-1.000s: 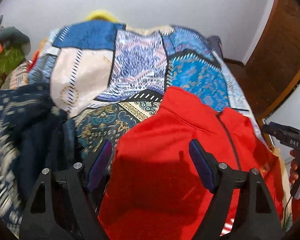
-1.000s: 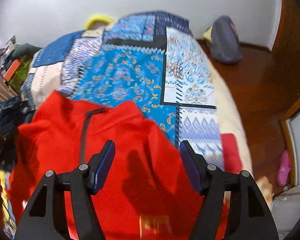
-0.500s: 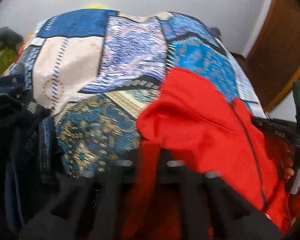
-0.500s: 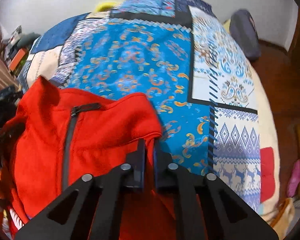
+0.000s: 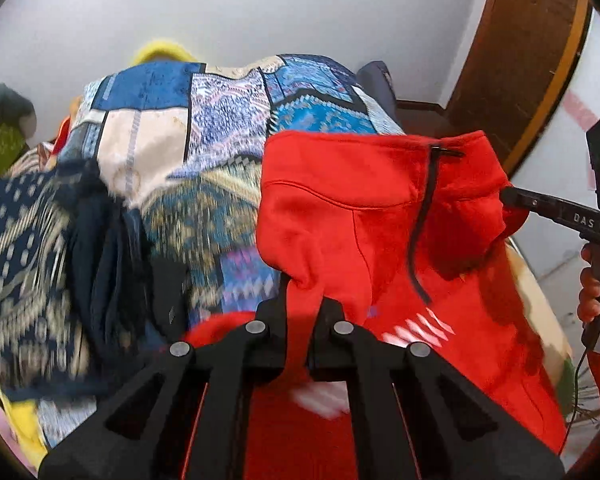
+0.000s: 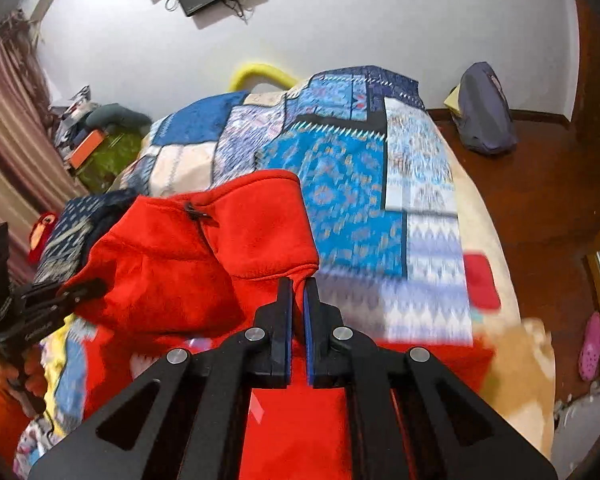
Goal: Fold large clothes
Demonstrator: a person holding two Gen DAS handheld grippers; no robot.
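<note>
A red zip-up jacket (image 5: pixel 340 224) with a black zipper hangs lifted over the bed, its collar folded forward. My left gripper (image 5: pixel 304 300) is shut on a pinch of red fabric at its left shoulder. The right gripper (image 5: pixel 512 200) shows at the right edge of the left wrist view, clamped on the jacket's other side. In the right wrist view my right gripper (image 6: pixel 298 284) is shut on the red jacket (image 6: pixel 204 256) near the collar edge. The left gripper (image 6: pixel 80 290) grips the jacket at the far left there. The lower jacket drapes under both grippers.
The bed carries a blue patchwork cover (image 6: pixel 340 184). A heap of dark blue patterned clothes (image 5: pixel 24 240) lies at its left side. A grey bag (image 6: pixel 484 116) and a pink shoe (image 6: pixel 592 344) sit on the wooden floor. A wooden door (image 5: pixel 520 60) stands at the right.
Both grippers went from open above the flat jacket to shut on its shoulders. They then rose, lifting the jacket's top off the bed.
</note>
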